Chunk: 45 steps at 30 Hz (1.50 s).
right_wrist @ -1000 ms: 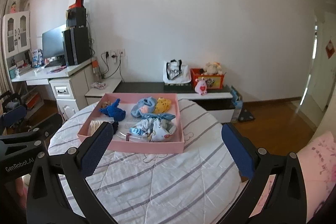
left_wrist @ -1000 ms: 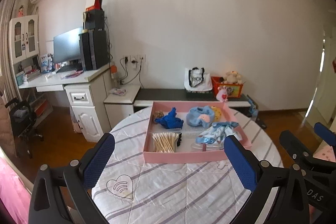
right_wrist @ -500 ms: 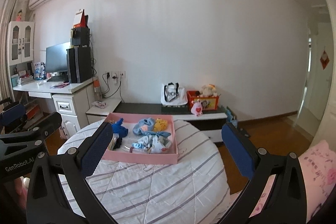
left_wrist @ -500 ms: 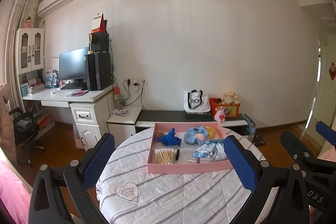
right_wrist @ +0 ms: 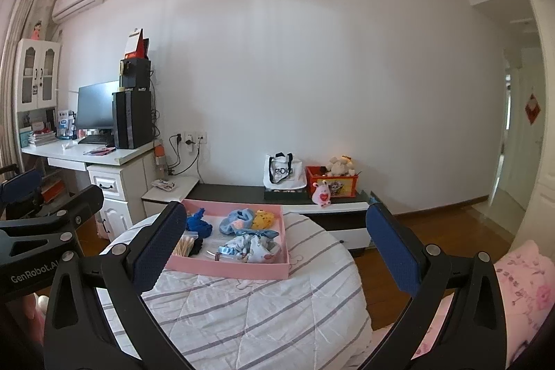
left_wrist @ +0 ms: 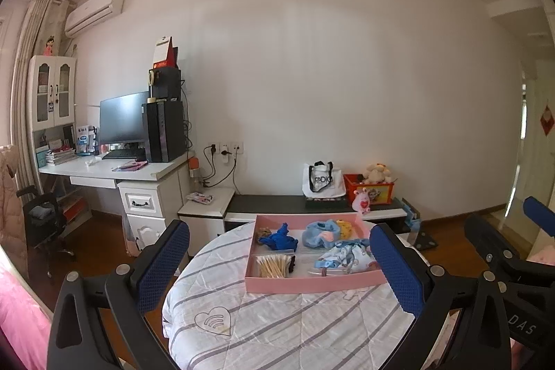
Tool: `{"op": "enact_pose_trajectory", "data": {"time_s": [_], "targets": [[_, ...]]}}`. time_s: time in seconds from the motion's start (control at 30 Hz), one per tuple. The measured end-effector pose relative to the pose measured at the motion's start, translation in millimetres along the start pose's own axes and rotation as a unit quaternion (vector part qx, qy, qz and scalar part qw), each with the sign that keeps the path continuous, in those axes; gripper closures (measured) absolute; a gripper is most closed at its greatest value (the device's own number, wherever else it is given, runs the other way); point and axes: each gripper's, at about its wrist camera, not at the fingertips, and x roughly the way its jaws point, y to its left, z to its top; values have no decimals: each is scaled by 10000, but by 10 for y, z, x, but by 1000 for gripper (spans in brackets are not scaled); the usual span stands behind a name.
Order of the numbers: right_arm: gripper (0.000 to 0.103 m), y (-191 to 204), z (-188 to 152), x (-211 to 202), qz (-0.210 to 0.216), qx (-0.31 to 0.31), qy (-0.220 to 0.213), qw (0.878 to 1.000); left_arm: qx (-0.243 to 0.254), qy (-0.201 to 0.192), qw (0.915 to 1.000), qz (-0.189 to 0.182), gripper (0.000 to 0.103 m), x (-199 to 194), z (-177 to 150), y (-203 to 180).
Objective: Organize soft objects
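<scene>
A pink tray (left_wrist: pixel 312 281) (right_wrist: pixel 242 269) stands on a round table with a striped white cloth (left_wrist: pixel 277 325) (right_wrist: pixel 263 307). In it lie a dark blue soft item (left_wrist: pixel 279 240) (right_wrist: pixel 198 224), a light blue one (left_wrist: pixel 317 233) (right_wrist: pixel 237 219), a yellow one (left_wrist: pixel 343 227) (right_wrist: pixel 263 219), a patterned blue-and-white cloth (left_wrist: pixel 347 257) (right_wrist: pixel 251 245) and a bundle of cotton swabs (left_wrist: pixel 272 266). My left gripper (left_wrist: pixel 277 260) and right gripper (right_wrist: pixel 274 248) are both open, empty, held well back from the tray.
Behind the table a low dark bench (left_wrist: pixel 295 205) holds a white bag (left_wrist: pixel 321 181) and a red box with plush toys (left_wrist: pixel 369 186). A white desk with monitor and computer (left_wrist: pixel 138 169) stands at the left. A pink pillow (right_wrist: pixel 520 286) lies at the right.
Both grippers have pulled back and tilted up from the table. The tray looks smaller and farther away, and more of the wall and ceiling shows. Both stay open.
</scene>
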Motion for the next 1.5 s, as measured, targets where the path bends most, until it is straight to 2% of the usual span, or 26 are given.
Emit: {"op": "enact_pose_trajectory", "data": {"time_s": [1.5], "targets": [[0, -11, 33, -85, -70, -65, -97, 9999, -16, -83, 9999, 64, 0, -66, -18, -26]]}}
